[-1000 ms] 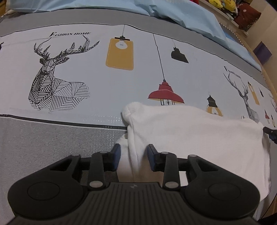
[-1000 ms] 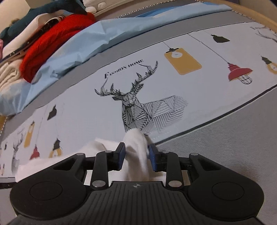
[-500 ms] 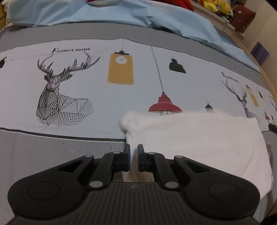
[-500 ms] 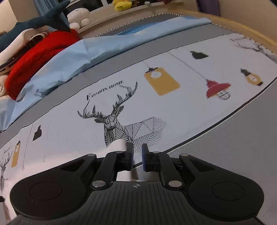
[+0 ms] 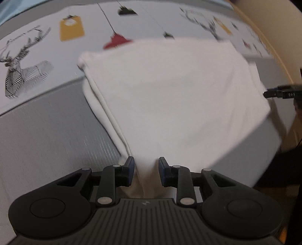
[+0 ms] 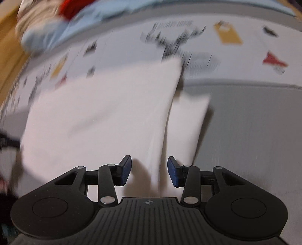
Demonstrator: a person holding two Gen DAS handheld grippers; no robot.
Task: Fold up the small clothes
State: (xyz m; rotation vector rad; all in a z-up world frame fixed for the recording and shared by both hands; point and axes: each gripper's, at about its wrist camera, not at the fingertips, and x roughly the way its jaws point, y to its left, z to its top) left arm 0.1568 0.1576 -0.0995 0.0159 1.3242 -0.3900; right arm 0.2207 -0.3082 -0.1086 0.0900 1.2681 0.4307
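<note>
From my left gripper [image 5: 146, 170], jaws apart, the white garment [image 5: 169, 90] spreads ahead, its near edge between the fingers; it looks light and limp, so I would pinch a hemmed corner. From my right gripper [image 6: 149, 172], also open, the cloth lies ahead-left on the printed bedsheet [image 6: 245, 56]; nothing blocks.

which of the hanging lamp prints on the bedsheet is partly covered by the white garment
The red lamp print: the white garment overlaps its lower edge in the left wrist view. The yellow lamp print and the black lamp print lie fully uncovered, farther up the bedsheet.
</note>
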